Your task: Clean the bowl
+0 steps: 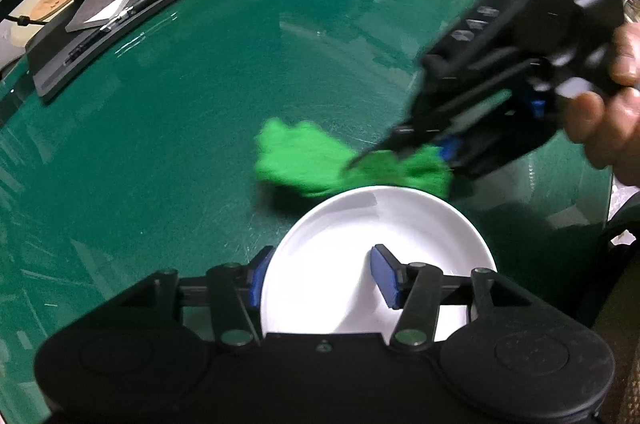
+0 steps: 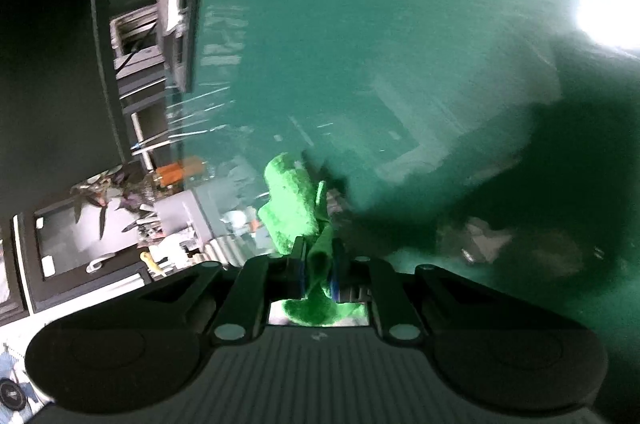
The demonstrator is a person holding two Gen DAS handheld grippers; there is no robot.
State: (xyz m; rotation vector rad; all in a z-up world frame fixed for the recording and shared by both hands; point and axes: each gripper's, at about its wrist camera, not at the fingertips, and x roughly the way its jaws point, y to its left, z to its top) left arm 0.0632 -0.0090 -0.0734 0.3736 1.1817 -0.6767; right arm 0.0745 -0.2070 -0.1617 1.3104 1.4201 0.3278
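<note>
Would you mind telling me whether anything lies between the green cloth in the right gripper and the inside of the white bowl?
Nothing visible does. The green cloth, pinched in the right gripper, hangs just beyond the white bowl's far rim. The left gripper straddles the near rim, one finger inside, leaving the far half of the bowl bare.

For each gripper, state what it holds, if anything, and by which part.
The right gripper pinches the green cloth at a bunched fold. The left gripper straddles the white bowl rim; whether its fingers press cannot be told.
</note>
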